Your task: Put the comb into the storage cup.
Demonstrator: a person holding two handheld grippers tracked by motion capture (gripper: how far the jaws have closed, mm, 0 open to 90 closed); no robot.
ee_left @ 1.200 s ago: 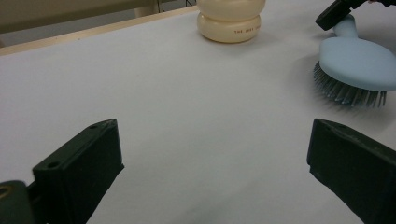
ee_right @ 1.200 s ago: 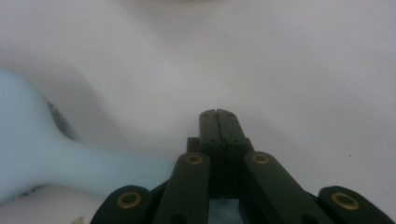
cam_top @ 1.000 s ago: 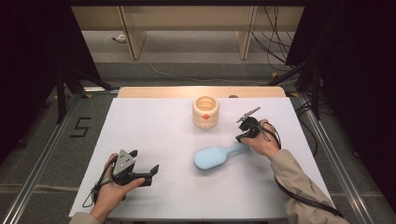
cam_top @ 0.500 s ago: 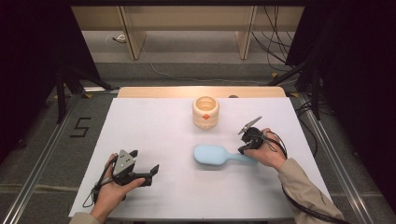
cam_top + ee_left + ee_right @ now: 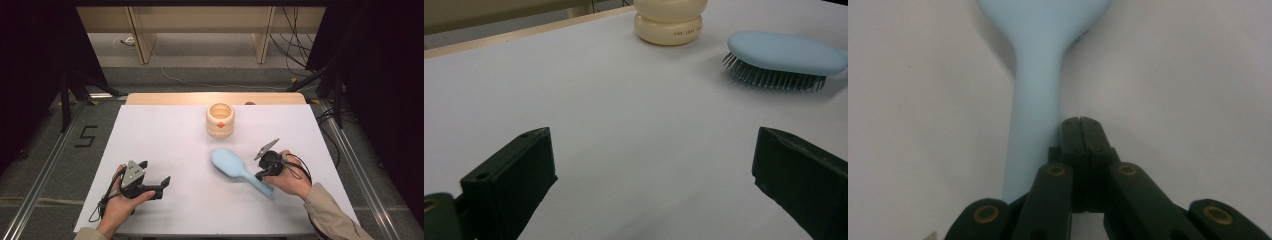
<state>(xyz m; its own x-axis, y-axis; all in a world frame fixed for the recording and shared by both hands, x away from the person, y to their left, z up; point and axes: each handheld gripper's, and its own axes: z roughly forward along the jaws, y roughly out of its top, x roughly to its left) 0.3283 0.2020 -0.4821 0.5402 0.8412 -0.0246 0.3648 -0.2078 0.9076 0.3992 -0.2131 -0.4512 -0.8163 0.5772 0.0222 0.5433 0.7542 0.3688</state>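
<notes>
Toward the right side of the tabletop (image 5: 165, 130), a pale blue hairbrush (image 5: 239, 169) lies bristles down, its head pointing at the middle and its handle running back toward the near right corner. The right gripper (image 5: 263, 169) sits at that handle; in the right gripper view its fingers (image 5: 1081, 131) are pressed together with nothing between them, and the handle (image 5: 1035, 95) runs just beside them on one side, touching or nearly so. It seems the brush is being nudged or lined up, not held. To do that well, I would keep the closed tips low against the handle's side and push along the surface slowly, so the brush pivots on its bristles without tipping. For a lift instead, the fingers must first spread and straddle the handle.

Near the front left corner the left gripper (image 5: 150, 182) rests in the person's hand, its fingers (image 5: 514, 180) spread wide and empty.

A cream, ribbed jar (image 5: 220, 120) stands open near the middle of the far edge, well apart from the brush. White sheeting covers the tabletop; a wooden strip shows along the far edge. Beyond are a dark floor, cables, wooden furniture legs, and a "5" marked at left.
</notes>
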